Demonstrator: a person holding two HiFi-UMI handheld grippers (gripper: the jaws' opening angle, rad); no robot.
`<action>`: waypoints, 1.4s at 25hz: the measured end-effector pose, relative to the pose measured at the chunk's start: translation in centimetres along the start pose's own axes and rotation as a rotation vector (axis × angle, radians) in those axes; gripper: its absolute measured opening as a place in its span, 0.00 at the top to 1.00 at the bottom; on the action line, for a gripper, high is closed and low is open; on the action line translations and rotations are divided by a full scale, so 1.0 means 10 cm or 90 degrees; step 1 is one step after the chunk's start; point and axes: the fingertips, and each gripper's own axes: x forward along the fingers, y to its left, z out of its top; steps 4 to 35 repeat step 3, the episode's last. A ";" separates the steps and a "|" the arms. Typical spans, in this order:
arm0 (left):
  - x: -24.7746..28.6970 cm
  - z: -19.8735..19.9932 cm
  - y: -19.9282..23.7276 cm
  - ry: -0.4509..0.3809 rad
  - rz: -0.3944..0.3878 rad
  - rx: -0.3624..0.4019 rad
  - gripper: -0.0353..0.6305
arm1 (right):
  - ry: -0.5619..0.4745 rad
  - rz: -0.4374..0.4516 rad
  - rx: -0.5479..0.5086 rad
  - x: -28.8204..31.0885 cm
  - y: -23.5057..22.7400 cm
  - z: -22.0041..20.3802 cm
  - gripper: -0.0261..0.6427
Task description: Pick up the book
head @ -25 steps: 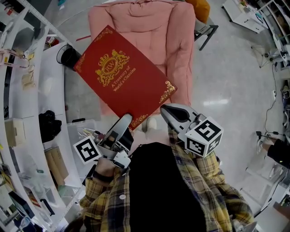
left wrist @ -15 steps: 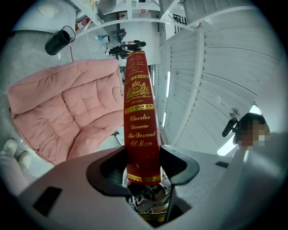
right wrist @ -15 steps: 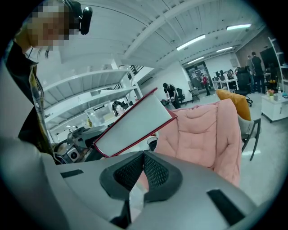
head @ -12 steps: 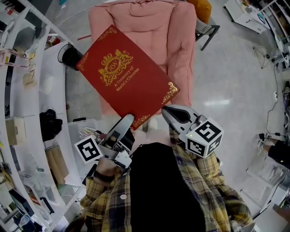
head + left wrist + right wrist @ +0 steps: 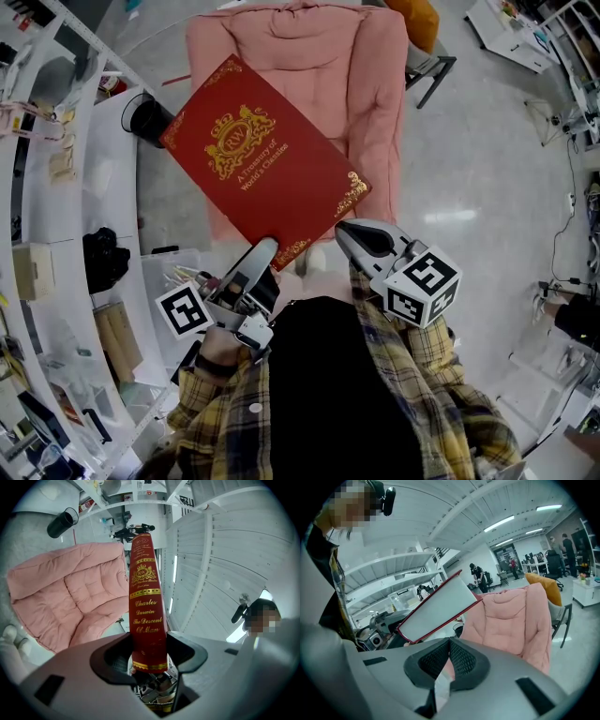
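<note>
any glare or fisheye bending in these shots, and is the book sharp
Head view: the book is sharp, glare patch on the floor. Left gripper view: strong fisheye, black corners, spine lettering legible. Right gripper view: ceiling beams bowed, strip lights bright.

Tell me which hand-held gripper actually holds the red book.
The left hand-held gripper: its jaws clamp the red book at the end of its spine. The right hand-held gripper is beside it, jaws together on nothing.

The large red gilt-stamped hardcover book is hanging over the pink quilted armchair, blocking its seat from above. White curved shelving and a black cylindrical bin are crowding the left side; grey polished floor is lying open on the right.
</note>
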 end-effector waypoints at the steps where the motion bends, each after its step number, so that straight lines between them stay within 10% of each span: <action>1: 0.00 0.00 0.00 -0.001 -0.001 -0.001 0.60 | 0.000 0.000 0.000 0.00 0.00 0.00 0.93; 35: 0.00 0.00 0.00 -0.002 -0.003 -0.003 0.60 | 0.002 0.000 0.000 -0.01 0.00 -0.01 0.93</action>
